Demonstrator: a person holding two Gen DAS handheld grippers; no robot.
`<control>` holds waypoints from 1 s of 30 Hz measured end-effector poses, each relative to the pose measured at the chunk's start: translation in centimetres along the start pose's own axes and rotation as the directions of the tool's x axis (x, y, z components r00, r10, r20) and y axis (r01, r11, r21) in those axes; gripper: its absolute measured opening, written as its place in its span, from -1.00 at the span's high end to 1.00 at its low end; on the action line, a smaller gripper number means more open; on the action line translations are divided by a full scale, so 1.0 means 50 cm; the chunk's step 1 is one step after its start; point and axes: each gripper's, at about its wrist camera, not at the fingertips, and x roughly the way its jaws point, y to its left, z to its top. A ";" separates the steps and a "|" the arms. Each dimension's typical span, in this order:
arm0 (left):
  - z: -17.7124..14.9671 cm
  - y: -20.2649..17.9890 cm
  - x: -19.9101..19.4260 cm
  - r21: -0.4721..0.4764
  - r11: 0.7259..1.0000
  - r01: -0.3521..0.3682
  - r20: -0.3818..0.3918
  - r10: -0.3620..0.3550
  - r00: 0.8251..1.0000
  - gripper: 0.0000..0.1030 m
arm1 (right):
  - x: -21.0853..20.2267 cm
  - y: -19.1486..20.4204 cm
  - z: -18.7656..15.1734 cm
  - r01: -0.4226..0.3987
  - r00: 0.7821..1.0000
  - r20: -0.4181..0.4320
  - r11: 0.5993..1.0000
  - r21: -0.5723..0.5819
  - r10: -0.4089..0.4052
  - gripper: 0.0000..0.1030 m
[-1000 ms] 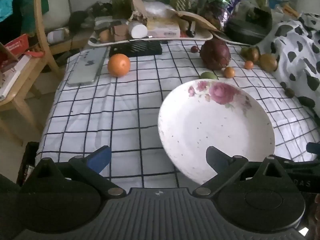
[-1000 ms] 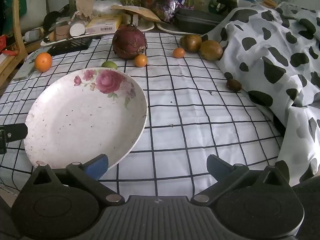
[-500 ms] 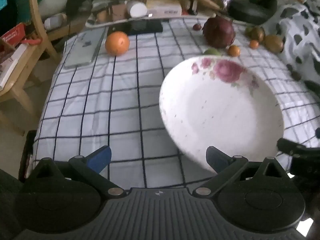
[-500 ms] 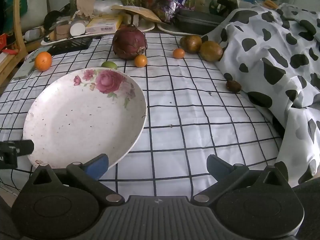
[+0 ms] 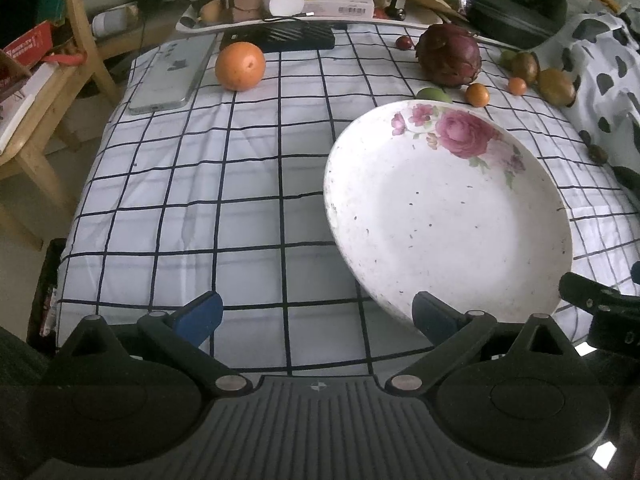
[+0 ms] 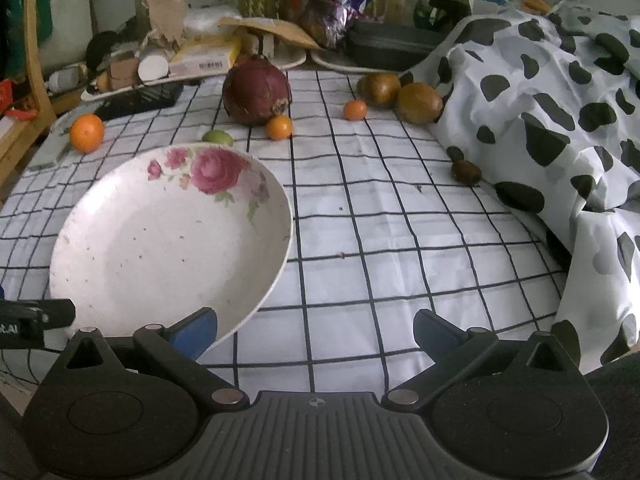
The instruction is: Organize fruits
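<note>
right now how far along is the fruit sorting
Nothing is sorted yet: the floral plate is empty. Nothing is in hand; the left gripper and right gripper are both open. Left: the big orange, dark red fruit, small oranges and brown fruits on the cloth.

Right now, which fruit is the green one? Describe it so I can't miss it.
Start at the white floral plate on the checked cloth. Just past its far rim, before the big dark red fruit, lies the small green fruit. Its small neighbours are orange; it alone is green.
</note>
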 end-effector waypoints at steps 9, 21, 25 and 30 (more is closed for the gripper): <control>0.001 -0.001 0.000 -0.001 1.000 0.001 0.001 -0.001 1.000 -1.00 | 0.006 -0.005 0.000 -0.008 1.000 -0.014 1.000 0.014 0.008 -1.00; 0.001 -0.003 0.004 0.016 1.000 -0.001 0.008 0.001 1.000 -1.00 | 0.008 -0.008 -0.001 -0.017 1.000 -0.019 0.999 0.027 0.018 -1.00; 0.001 -0.003 0.004 0.017 1.000 0.000 0.008 0.000 1.000 -1.00 | 0.008 -0.008 -0.001 -0.018 1.000 -0.019 0.999 0.028 0.019 -1.00; -0.001 -0.001 0.005 0.016 1.000 0.002 0.008 -0.002 1.000 -1.00 | 0.008 -0.010 -0.001 -0.021 1.000 -0.021 0.999 0.033 0.022 -1.00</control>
